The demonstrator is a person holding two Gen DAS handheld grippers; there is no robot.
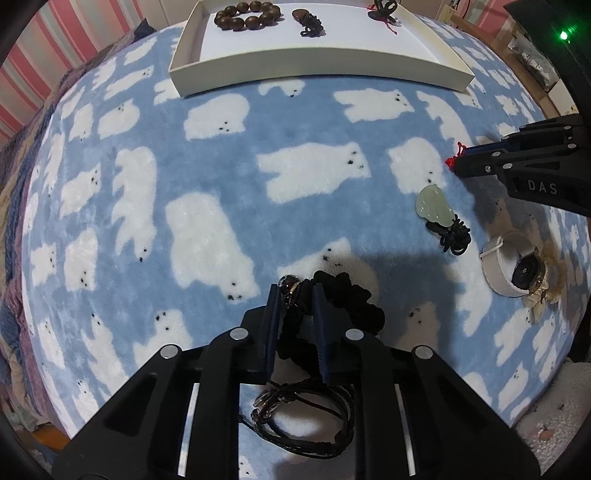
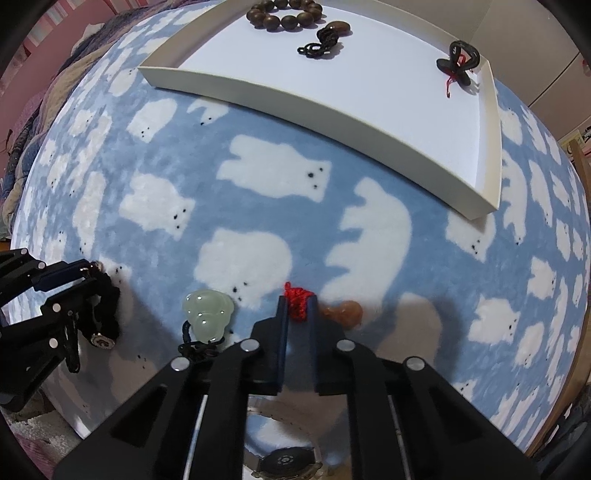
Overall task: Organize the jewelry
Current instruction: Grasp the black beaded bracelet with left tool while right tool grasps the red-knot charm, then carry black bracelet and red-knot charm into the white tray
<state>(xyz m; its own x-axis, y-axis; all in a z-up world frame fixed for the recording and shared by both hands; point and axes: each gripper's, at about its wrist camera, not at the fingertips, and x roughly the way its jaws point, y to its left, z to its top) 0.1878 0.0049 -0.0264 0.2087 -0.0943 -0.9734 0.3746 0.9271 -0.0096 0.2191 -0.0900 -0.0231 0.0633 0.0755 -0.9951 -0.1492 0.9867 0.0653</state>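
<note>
- The left gripper [image 1: 295, 295] has its jaws clamped on a black braided cord [image 1: 343, 295] with a dark bead [image 1: 289, 283] at its tips.
- Below those jaws lies a coil of black leather bracelets [image 1: 306, 417].
- The right gripper [image 2: 297, 304] is pinched tight on a red knot [image 2: 296, 301]; an orange pendant [image 2: 341, 312] lies just right of its jaws.
- Left of the right jaws rests a pale green pendant [image 2: 207, 310].
- Well beyond both, a white tray [image 2: 314, 107] on the blue blanket [image 1: 221, 177] holds a wooden bead bracelet [image 1: 245, 14].

Fluffy fleece blanket [image 1: 221, 177], glossy wooden beads [image 1: 245, 14], matt cardboard tray [image 1: 317, 79]
</note>
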